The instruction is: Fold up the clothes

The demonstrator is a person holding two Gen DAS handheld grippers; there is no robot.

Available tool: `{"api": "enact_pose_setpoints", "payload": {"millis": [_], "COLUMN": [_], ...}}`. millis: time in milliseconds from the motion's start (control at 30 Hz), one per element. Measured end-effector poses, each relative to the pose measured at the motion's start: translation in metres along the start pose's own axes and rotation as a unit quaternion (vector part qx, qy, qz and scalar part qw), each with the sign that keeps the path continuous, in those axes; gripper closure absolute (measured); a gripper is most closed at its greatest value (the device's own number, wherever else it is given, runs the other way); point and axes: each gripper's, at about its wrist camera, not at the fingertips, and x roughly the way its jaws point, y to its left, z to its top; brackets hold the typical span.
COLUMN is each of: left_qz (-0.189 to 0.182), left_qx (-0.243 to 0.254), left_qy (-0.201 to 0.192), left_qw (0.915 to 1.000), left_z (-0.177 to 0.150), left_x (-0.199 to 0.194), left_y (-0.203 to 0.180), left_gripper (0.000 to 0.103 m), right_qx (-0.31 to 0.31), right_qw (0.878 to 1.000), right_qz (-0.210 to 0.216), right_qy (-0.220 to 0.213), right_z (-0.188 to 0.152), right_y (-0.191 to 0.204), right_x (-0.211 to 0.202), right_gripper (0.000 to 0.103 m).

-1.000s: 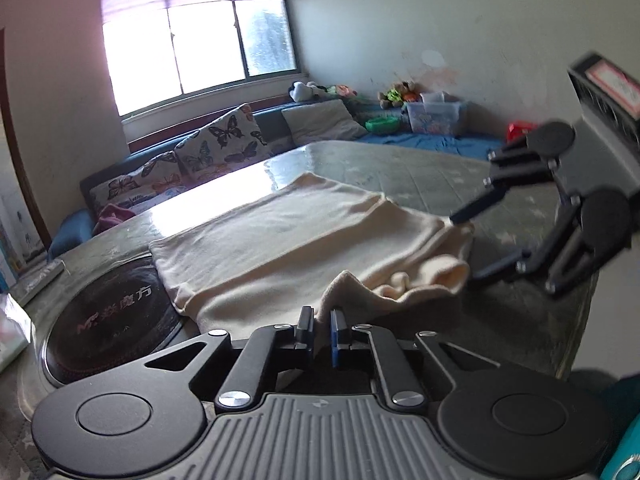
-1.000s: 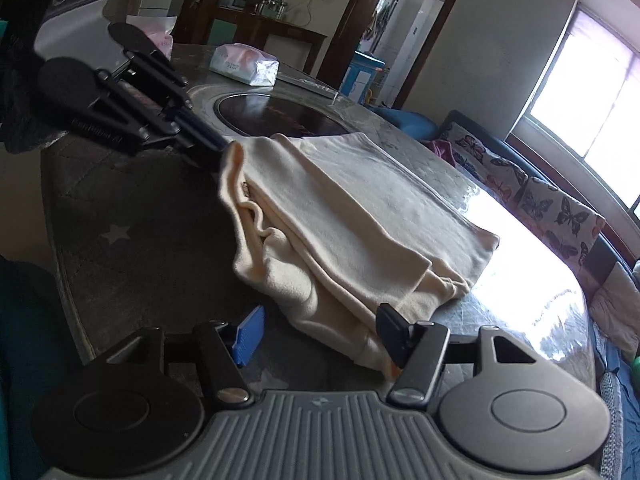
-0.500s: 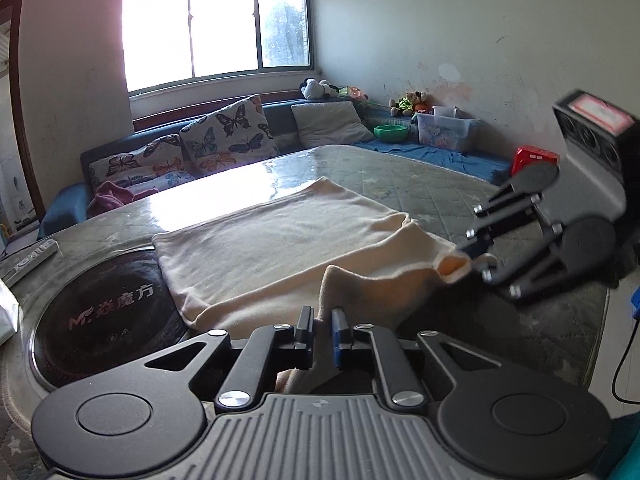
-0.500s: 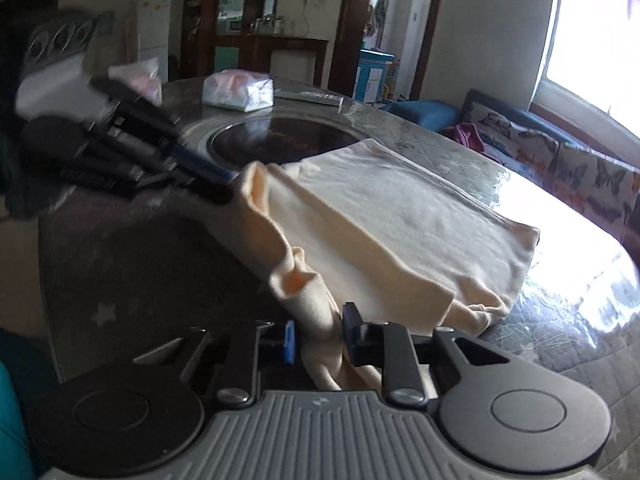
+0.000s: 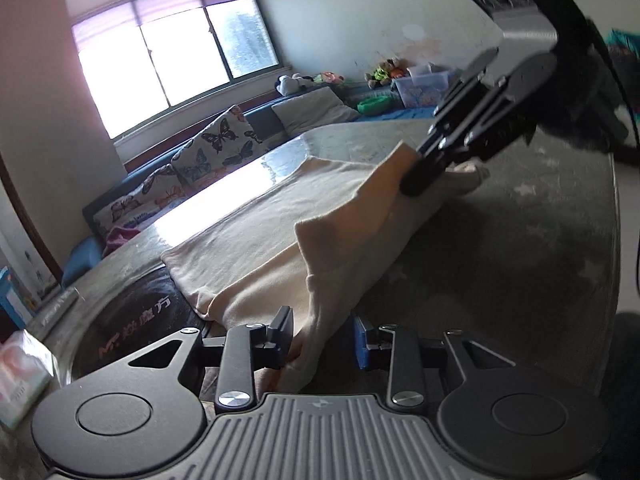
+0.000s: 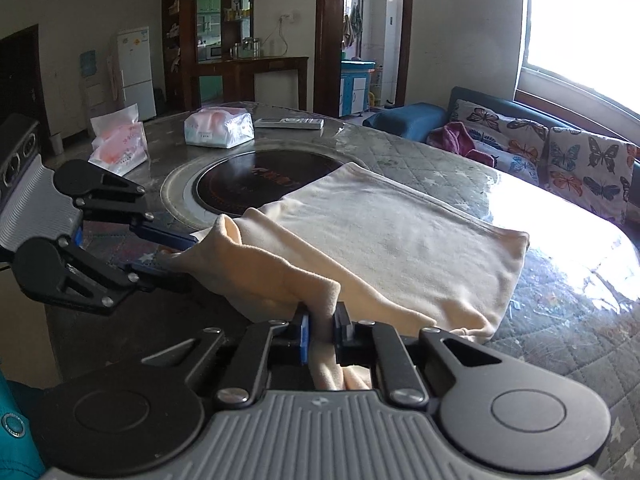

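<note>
Fleece: a soft cream garment is lying beside the round black hotplate, bare quilted tabletop stretching beyond; right gripper is pinching its near edge, left gripper is gaping around it.

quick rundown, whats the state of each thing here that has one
left gripper: jaws apart, cloth edge between them, not pinched
right gripper: jaws shut on the cloth's near edge
cream garment: folded flat on the table, near edge lifted off it
tissue pack: lying on the table, opened or sealed cannot tell
remote: lying flat at the far edge
</note>
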Motion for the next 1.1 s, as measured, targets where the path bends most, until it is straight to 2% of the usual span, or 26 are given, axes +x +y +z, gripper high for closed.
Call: {"api": "enact_pose_setpoints", "payload": {"millis": [67,133,433,633,767,900,1100], "left_qz": [-0.002,-0.010,-0.030,-0.054,-0.072,-0.073,-0.059], "left_qx": [0.008,-0.001,-0.029,-0.049,-0.064,-0.065,-0.091], "left_qy": [0.002,-0.003,-0.029,-0.035,-0.034,-0.032,-0.041], "left_qw": [1.0000,0.9999,0.9987,0.9967,0.9948,0.9947,0.9932], "left_z": [-0.001,0.000,0.010,0.010,0.008,0.008,0.015], "left_x": [0.002,0.000,-0.039,-0.088,-0.113,-0.114,-0.098], "left_y": [0.001,0.006,0.007,-0.002,-0.011,-0.011,0.009], "left_gripper": [0.093,0.097,0.098,0.098,0.098,0.098,0.098], "right_qx": [0.008,0.010,0.008,-0.004,0.009,0.017,0.009], "right_qw": [1.000,1.000,0.999,0.999,0.999,0.999,0.999], "right_qz": [-0.003,-0.005,-0.005,0.014,0.029,0.035,0.022], "right_qy": [-0.006,-0.013,-0.053,-0.051,-0.041,-0.034,-0.046], "right_z": [-0.004,-0.006,-0.011,-0.019,-0.027,-0.031,-0.013], "right_y": [0.002,0.005,0.025,0.055,0.070,0.076,0.066], "right_x": [-0.001,-0.004,-0.047,-0.093,-0.116,-0.117,-0.107], "right_gripper": [0.094,0.094,0.095,0.095,0.096,0.097,0.098]}}
